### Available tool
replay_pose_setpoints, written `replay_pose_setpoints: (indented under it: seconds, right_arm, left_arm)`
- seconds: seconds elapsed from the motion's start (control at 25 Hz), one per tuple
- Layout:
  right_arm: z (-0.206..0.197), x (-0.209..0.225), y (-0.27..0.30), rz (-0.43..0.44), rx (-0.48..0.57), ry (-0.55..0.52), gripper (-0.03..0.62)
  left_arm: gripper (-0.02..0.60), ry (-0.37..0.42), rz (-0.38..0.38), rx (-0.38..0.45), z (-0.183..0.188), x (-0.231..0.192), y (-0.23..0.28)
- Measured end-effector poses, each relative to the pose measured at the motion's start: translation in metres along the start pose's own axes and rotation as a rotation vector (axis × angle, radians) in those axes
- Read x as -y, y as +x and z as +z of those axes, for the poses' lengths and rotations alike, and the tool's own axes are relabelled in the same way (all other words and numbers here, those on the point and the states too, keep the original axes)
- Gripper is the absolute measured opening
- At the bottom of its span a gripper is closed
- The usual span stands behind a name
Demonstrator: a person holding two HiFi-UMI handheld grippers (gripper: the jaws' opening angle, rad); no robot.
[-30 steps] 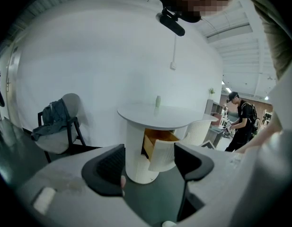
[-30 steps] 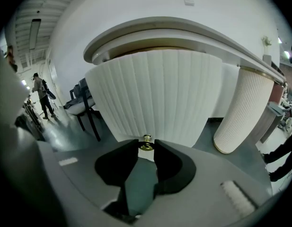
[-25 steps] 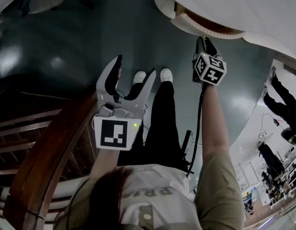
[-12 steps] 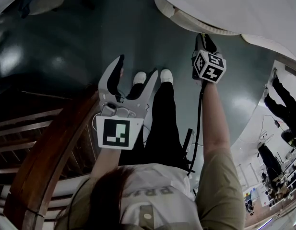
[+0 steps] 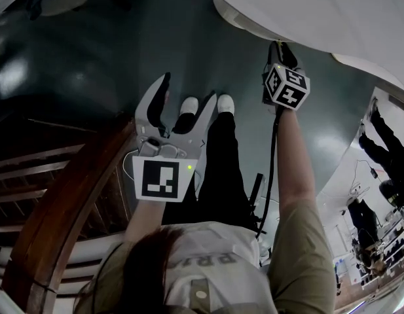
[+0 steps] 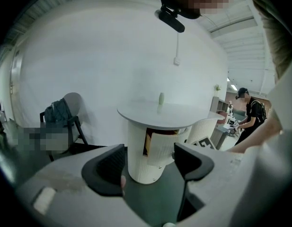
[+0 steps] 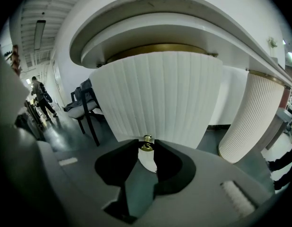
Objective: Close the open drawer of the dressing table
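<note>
Your right hand-held gripper (image 7: 146, 149) was closed, with only a narrow gap between its jaws, on the small brass knob (image 7: 146, 144) low on the drawer (image 7: 155, 98). Your left hand-held gripper (image 6: 148, 161) was open and empty, held well back from the furniture and pointing across the dark floor (image 5: 90, 57).

The drawer sat under the round white surface of the dressing table (image 7: 183, 13), in the ribbed pedestal. It was out only a little. In the left gripper view a strip of wooden inside showed beside its curved front, and in the right gripper view a tan band showed above that front.

The drawer looked stiff and rigid, a hard curved panel with fine vertical ribs. It probably would not flex, and it seemed light enough for one hand-held gripper to move. The knob was the natural place to hold, and you already had it. It was small, round and smooth, so the pads could slip off it if you twisted or pulled sideways.

For closing, the load should go inward through the knob, along the line the drawer travels. A push off that line could jam the curved front against the pedestal. A slow finish would likely spare the front a hard knock.
</note>
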State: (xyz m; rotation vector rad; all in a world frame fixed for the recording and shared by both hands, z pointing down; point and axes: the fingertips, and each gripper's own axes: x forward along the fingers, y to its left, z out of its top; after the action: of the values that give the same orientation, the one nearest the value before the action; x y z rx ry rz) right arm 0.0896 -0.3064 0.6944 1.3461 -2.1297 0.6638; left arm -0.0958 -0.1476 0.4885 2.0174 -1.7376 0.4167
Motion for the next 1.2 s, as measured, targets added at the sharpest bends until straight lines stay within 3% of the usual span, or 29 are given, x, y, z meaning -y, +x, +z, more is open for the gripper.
replay_pose_setpoints:
  seconds: [0.68, 1.2]
  right_arm:
    - [0.022, 0.007, 0.021, -0.015, 0.076, -0.009, 0.106]
    - [0.035, 0.008, 0.029, -0.006, 0.134, -0.035, 0.107]
  left_arm:
    - [0.344, -0.015, 0.046, 0.002, -0.003, -0.004, 0.012]
    - [0.345, 0.003, 0.075, 0.051, 0.003, -0.001, 0.024]
